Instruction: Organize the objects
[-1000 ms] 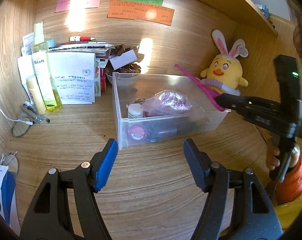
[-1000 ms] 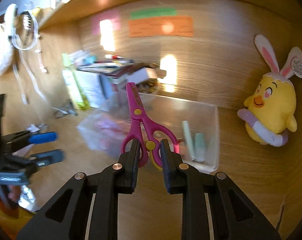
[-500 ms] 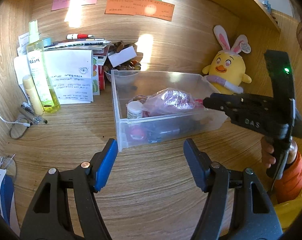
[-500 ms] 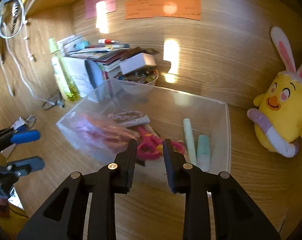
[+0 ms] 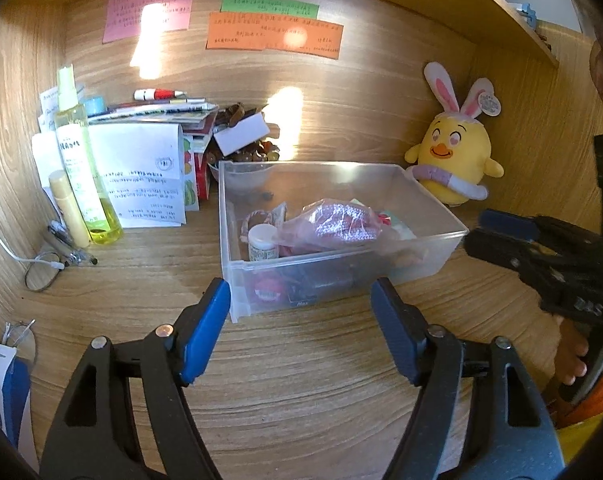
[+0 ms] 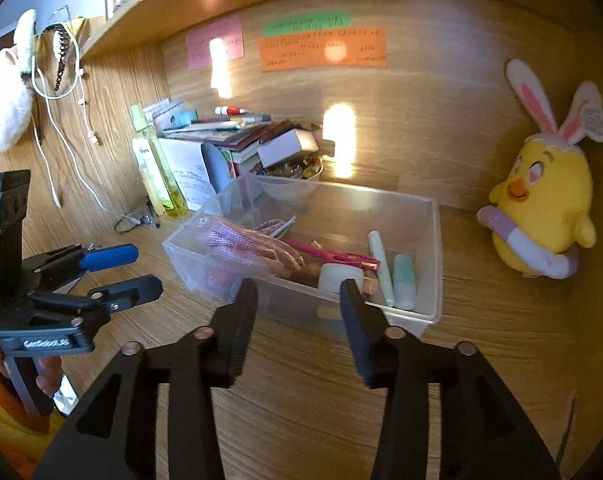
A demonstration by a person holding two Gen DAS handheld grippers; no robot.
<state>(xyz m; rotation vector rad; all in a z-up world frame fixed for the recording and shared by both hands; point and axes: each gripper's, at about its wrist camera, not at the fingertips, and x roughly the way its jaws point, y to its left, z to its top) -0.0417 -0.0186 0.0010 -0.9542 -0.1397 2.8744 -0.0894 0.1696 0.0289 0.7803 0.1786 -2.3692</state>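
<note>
A clear plastic bin [image 5: 341, 276] [image 6: 431, 256] stands on the wooden desk. It holds a pink mesh bag [image 5: 337, 222] [image 6: 237, 240], pink scissors [image 6: 333, 256], a small white bottle [image 5: 261, 244] and pale green tubes [image 6: 401, 276]. My left gripper [image 5: 301, 304] is open and empty, just in front of the bin; it also shows in the right wrist view [image 6: 129, 268]. My right gripper [image 6: 297, 300] is open and empty, in front of the bin's near wall; it also shows in the left wrist view [image 5: 493, 232].
A yellow plush chick [image 5: 449, 168] [image 6: 541, 204] sits right of the bin. A yellow spray bottle [image 5: 81, 164], papers [image 5: 141, 176], a book stack and a snack bowl [image 6: 293, 176] stand at the back left. Cables [image 5: 37, 268] lie at the left. A shelf runs overhead.
My right gripper held the pink scissors above the bin, let them go into it, opened, and drew back. My left gripper stayed open and moved closer to the bin.
</note>
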